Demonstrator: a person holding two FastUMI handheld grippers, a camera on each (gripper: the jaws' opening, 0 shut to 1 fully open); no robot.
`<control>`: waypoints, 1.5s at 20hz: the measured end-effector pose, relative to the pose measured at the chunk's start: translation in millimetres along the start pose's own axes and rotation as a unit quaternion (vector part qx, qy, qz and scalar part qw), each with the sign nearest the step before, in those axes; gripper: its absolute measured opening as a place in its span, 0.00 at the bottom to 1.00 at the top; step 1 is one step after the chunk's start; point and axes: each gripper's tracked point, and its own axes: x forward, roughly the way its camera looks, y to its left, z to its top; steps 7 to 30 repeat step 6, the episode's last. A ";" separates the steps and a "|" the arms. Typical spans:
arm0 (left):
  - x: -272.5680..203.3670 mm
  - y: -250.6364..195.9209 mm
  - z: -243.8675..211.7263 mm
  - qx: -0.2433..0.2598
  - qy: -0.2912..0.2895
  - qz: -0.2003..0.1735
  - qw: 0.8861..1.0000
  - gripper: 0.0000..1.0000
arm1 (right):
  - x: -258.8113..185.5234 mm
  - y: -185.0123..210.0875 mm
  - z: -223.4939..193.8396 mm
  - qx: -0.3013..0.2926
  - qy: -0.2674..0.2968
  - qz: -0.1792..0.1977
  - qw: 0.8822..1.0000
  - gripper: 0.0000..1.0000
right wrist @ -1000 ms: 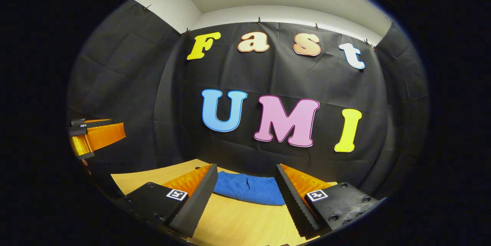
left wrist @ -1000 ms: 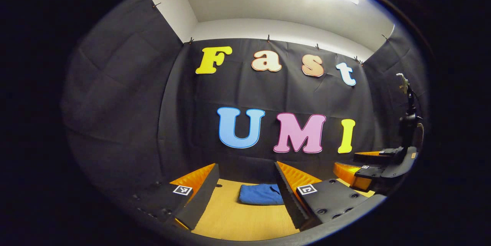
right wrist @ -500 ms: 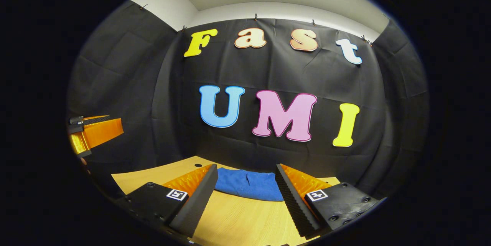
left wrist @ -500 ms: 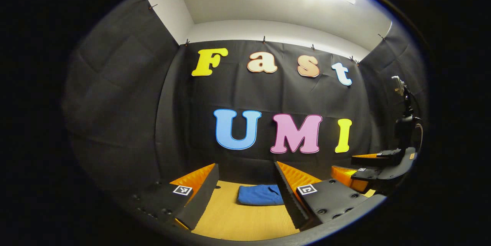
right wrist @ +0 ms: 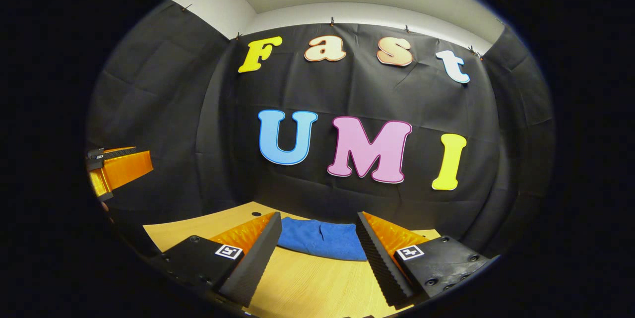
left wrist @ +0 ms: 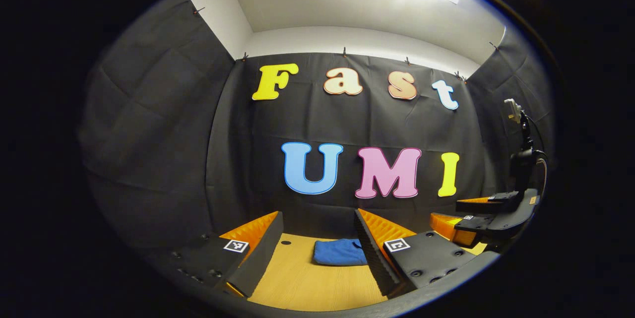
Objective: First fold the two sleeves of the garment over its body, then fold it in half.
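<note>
The blue garment (left wrist: 340,253) lies as a compact folded bundle on the wooden table (left wrist: 302,283), near the far wall. In the left gripper view my left gripper (left wrist: 317,248) is held open above the table, well short of the bundle, with nothing between its fingers. The right gripper view shows the same garment (right wrist: 321,239) between and beyond the open fingers of my right gripper (right wrist: 318,246), which also hold nothing. At the far right of the left gripper view, the right gripper (left wrist: 488,216) hangs in the air. The left gripper (right wrist: 119,169) appears at the left edge of the right gripper view.
The black cloth wall rises just behind the garment and wraps both sides. A small dark hole (left wrist: 285,242) marks the tabletop left of the garment. A black stand with a cable (left wrist: 523,159) rises at the right side.
Both grippers drifted only slightly; the views shifted a little. The garment stays folded and still, and both grippers remain open.
</note>
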 end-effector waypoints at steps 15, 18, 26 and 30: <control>-1.5 -1.5 1.9 0.002 -0.003 -0.003 1.000 0.80 | -4.4 -0.4 -0.3 -0.003 0.003 -0.002 1.000 0.96; -1.5 -1.5 1.9 0.002 -0.003 -0.003 1.000 0.80 | -4.4 -0.4 -0.3 -0.003 0.003 -0.002 1.000 0.96; -1.5 -1.5 1.9 0.002 -0.003 -0.003 1.000 0.80 | -4.4 -0.4 -0.3 -0.003 0.003 -0.002 1.000 0.96; -1.5 -1.5 1.9 0.002 -0.003 -0.003 1.000 0.80 | -4.4 -0.4 -0.3 -0.003 0.003 -0.002 1.000 0.96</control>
